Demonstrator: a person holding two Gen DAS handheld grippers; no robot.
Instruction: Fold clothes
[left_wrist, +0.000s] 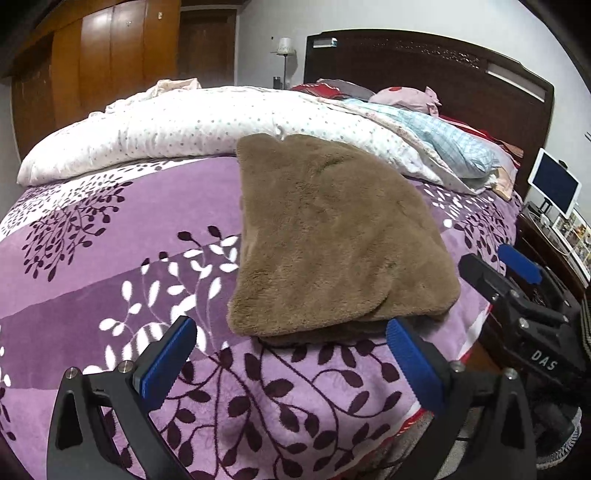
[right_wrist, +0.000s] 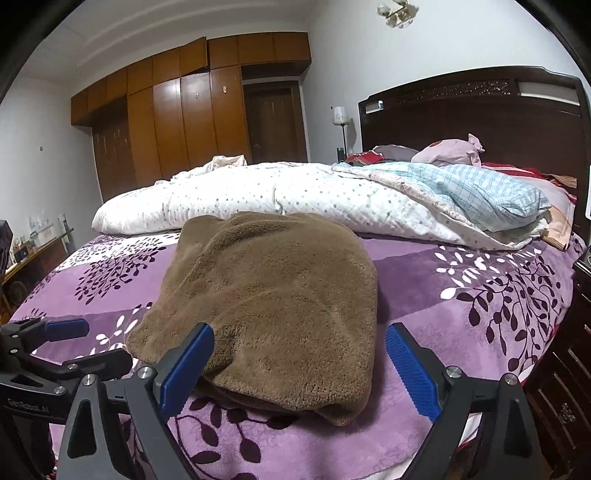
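Note:
A brown fleece garment lies folded in layers on the purple leaf-patterned bedspread. It also shows in the right wrist view. My left gripper is open and empty, just short of the garment's near edge. My right gripper is open and empty, its jaws either side of the garment's near edge, above it. The right gripper shows at the right of the left wrist view. The left gripper shows at the left of the right wrist view.
A white dotted duvet lies bunched across the bed behind the garment, with a blue checked quilt and pillows by the dark headboard. A nightstand with a tablet stands right of the bed. Wooden wardrobes line the far wall.

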